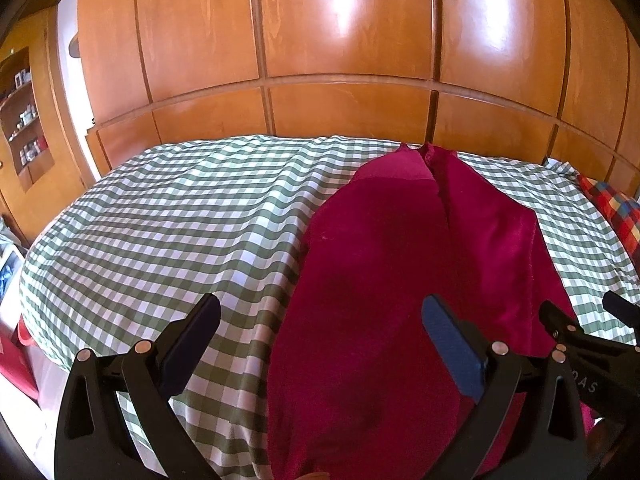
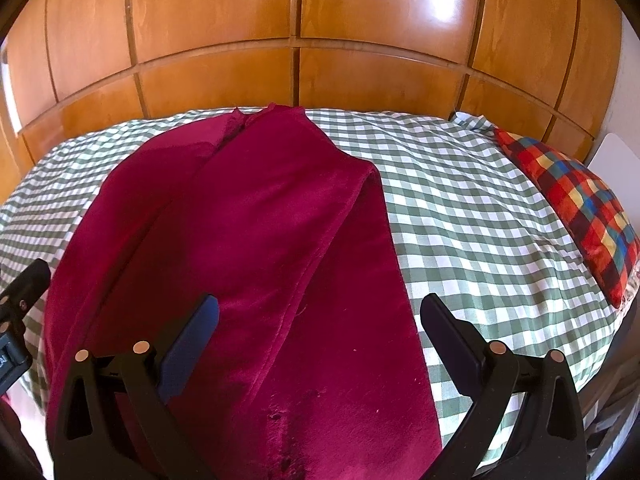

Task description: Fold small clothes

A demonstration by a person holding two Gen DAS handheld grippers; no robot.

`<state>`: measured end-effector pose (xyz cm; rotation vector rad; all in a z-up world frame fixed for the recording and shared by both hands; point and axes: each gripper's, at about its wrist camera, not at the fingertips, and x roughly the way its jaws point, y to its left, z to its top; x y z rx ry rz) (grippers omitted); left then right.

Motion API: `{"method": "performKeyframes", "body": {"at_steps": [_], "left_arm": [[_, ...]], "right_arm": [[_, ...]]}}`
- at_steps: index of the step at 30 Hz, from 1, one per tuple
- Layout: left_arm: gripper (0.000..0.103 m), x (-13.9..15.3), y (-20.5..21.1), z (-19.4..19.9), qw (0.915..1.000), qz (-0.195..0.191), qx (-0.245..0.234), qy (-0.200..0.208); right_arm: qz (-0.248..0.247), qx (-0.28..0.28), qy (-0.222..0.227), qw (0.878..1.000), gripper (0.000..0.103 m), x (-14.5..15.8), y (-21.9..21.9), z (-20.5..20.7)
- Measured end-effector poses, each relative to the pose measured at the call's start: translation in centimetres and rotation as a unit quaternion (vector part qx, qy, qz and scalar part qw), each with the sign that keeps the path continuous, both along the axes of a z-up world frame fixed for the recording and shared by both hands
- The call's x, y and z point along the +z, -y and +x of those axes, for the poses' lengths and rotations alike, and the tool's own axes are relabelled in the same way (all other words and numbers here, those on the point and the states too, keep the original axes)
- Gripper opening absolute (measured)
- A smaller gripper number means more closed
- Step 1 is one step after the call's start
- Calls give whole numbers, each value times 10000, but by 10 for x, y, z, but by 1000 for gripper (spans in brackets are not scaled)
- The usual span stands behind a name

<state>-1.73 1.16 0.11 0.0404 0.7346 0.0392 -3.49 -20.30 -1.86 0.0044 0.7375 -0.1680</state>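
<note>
Loosely folded plush crimson garment overlies checked sheet.

A home bedroom is shown: a bed covered by a green-and-white checked sheet, a multicoloured plaid pillow, and glossy wooden panelled wardrobe doors behind.

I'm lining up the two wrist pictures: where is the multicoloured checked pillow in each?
Left wrist view: the checked pillow sits at the far right edge, partly cut off, right of the red garment.
Right wrist view: the pillow lies whole at upper right on the bed.
Shared landmark: the red garment on the green gingham sheet.
</note>
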Motion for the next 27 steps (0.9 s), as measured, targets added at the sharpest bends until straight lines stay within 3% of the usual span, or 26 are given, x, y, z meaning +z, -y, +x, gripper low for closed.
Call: {"method": "performKeyframes", "body": {"at_steps": [15, 27], "left_arm": [[100, -3, -15, -2, 9999, -56, 132, -17], [100, -7, -16, -2, 9998, -14, 166, -95]], "right_arm": [[-14, 84, -73, 9999, 100, -2, -7, 0], [271, 60, -162, 9995, 100, -7, 3, 2]]}}
